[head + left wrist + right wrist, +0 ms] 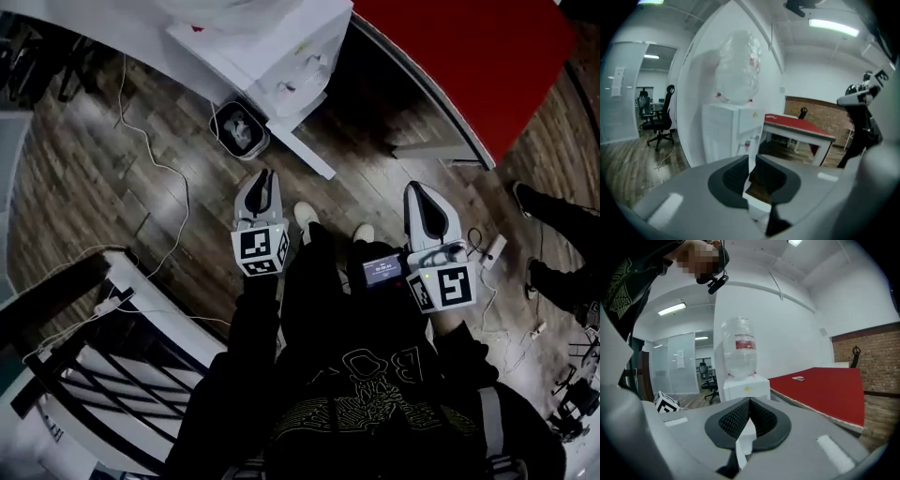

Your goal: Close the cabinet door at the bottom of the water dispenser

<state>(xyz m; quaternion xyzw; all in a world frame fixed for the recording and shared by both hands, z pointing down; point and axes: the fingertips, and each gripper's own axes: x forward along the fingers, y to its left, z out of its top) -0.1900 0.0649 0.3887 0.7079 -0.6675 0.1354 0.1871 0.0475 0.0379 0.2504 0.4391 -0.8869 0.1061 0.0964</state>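
White panelling marks out the cabinet door (302, 150), which is seen in the head view at the foot of the water dispenser (291, 70). It is swung out from the dispenser's body, with its free edge angled toward the person. It is therefore judged to be open, and no part of the closing is taken as done. No contact with the door is shown in any view.

The left gripper (265, 174) is held nearest to the door, just short of its free edge, and is pointed toward it. In the left gripper view its jaws are seen slightly apart, with a narrow slit between the pads and nothing clamped in it. The dispenser and its clear bottle (737, 65) are framed straight ahead there.

The right gripper (418, 187) is held farther off, on the side of the red table (469, 56) and well apart from the door. In the right gripper view its jaws are seen together at the tips and empty, with the dispenser again ahead.

Beside the door, on the wooden floor (94, 159), a small bin (239, 127) is set close against the dispenser. A thin cable (159, 164) is trailed across the boards.

What is left is judged to be the whole of the task. The door has to be reached, most readily by the left gripper, pushed round on its hinge and pressed flush against the dispenser's base.
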